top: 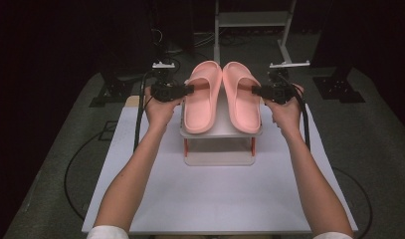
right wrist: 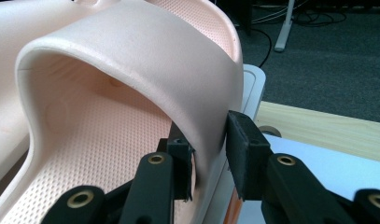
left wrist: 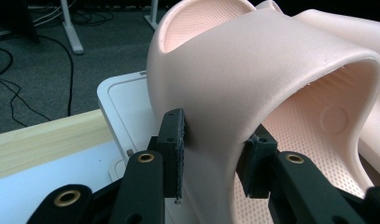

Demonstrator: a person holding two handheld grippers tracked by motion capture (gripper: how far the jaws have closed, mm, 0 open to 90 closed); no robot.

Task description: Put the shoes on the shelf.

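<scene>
Two pink slippers lie side by side, toes away from me, on the top shelf of a small white rack [top: 220, 130]. My left gripper [top: 188, 90] reaches in from the left and is shut on the left slipper [top: 200, 99]. In the left gripper view, the left gripper [left wrist: 215, 140] has one jaw outside and one inside the strap of the left slipper [left wrist: 253, 60], near its base. My right gripper [top: 254, 90] mirrors it and is shut on the right slipper [top: 242, 99]. The right gripper [right wrist: 208, 140] pinches the strap wall of the right slipper [right wrist: 155, 51].
The rack stands mid-back on a white table [top: 205, 194] with a pale wooden strip [left wrist: 47, 140] along its far edge. Beyond are a white metal frame [top: 250, 20], black stands [top: 339, 84] and cables on grey carpet. The table's near half is bare.
</scene>
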